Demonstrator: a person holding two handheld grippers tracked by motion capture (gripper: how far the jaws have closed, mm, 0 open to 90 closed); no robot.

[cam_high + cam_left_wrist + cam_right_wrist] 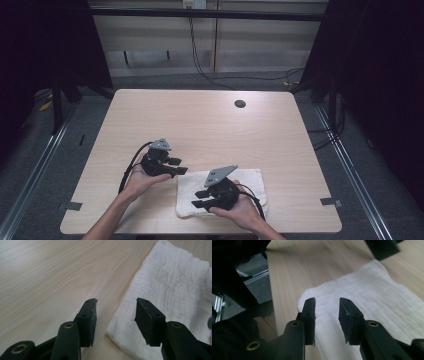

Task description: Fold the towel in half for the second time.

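A folded white towel (250, 182) lies near the front edge of the light wooden table (200, 120). My left gripper (179, 166) hovers just off the towel's far-left corner, pointing right, open with nothing between its jaws. In the left gripper view, that gripper (116, 301) straddles the edge of the towel (172, 287). My right gripper (198, 199) sits over the towel's near-left part, pointing left, open and empty. In the right gripper view, that gripper (327, 300) stands above the towel (367, 295), close to its edge.
A dark round cable hole (240, 104) sits in the table's far right part. Dark curtains and metal floor rails flank the table. The left gripper's jaw shows at the top of the right gripper view.
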